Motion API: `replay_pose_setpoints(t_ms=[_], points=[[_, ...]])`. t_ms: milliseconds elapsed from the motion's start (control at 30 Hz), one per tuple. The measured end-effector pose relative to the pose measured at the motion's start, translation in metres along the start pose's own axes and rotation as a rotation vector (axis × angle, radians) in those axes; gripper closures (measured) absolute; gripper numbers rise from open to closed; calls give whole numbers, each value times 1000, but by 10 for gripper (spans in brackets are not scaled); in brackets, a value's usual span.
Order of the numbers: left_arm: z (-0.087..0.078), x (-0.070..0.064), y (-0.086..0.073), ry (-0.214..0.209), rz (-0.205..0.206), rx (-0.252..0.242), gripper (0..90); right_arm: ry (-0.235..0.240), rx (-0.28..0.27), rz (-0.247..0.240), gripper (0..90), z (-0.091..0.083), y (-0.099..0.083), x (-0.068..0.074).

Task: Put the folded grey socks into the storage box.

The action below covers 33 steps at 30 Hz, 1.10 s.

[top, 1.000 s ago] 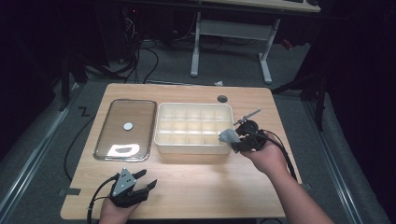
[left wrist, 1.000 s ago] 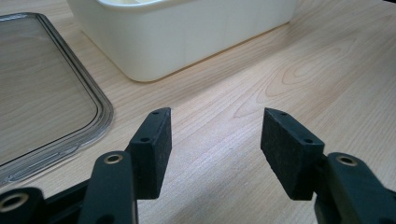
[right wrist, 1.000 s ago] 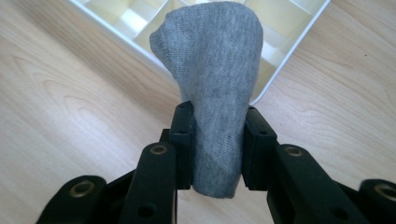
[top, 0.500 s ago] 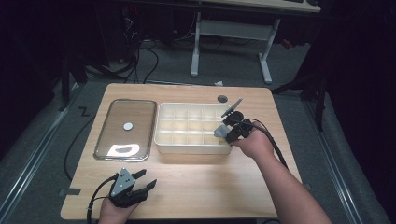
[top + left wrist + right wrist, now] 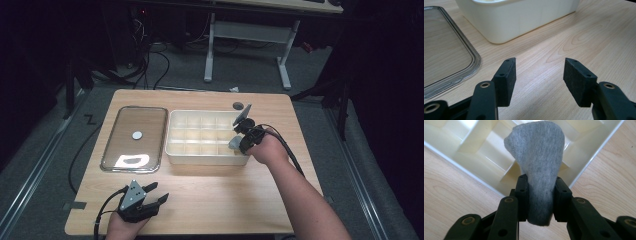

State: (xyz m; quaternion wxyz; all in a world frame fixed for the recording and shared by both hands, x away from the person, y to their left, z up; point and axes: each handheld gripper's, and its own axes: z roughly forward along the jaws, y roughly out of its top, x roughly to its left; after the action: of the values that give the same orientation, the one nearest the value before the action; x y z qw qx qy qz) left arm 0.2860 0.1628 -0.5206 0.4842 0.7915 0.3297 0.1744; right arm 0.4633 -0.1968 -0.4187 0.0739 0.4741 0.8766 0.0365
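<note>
One grey sock (image 5: 537, 170) clamped in right hand-held gripper (image 5: 239, 141), over divided tray (image 5: 200, 155) near table (image 5: 240, 195) right edge. Left hand-held gripper (image 5: 161, 194) released, empty, resting at front edge beside clear lid (image 5: 112, 157).

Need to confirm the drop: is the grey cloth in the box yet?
Not yet: the right hand-held gripper clamps the grey cloth above the divided box.

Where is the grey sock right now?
The grey sock is pinched in the right claw, held over the near right corner of the cream divided box at the table's right side.
</note>
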Motion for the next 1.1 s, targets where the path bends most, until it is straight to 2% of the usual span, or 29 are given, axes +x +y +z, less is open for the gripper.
replay_pose_setpoints(t_ms=[33,100,233,333,367,400,433,600,667,700,933,967,1067,1100], points=[[0,0,0,1,2,-1,442,-1,9,-17,715,3,1,-1],[0,-1,0,1,3,3,442,0,35,-12,717,6,3,0],[1,0,0,-3,7,12,443,3,74,-38,723,12,8,0],[1,-1,0,-4,9,14,443,1,102,-44,727,16,11,2],[1,-1,0,-4,9,13,443,1,110,-28,728,17,11,3],[1,0,0,-4,9,14,443,-3,106,-62,728,20,12,1],[1,0,0,-3,9,14,443,-6,119,-46,729,21,12,3],[1,0,-1,-3,10,16,443,-8,127,-56,731,29,13,4],[1,0,-1,-3,11,16,443,-5,137,-35,732,32,12,6],[1,0,-1,-3,11,17,443,-5,130,-63,733,34,13,4],[4,-1,-2,-10,19,35,442,25,139,-29,731,39,13,1],[4,-2,-1,-12,20,37,442,25,136,-44,731,40,14,0],[4,-2,-1,-9,22,34,442,28,144,-24,729,42,14,1],[3,-2,-1,-9,20,33,442,30,140,-38,729,43,14,0]])
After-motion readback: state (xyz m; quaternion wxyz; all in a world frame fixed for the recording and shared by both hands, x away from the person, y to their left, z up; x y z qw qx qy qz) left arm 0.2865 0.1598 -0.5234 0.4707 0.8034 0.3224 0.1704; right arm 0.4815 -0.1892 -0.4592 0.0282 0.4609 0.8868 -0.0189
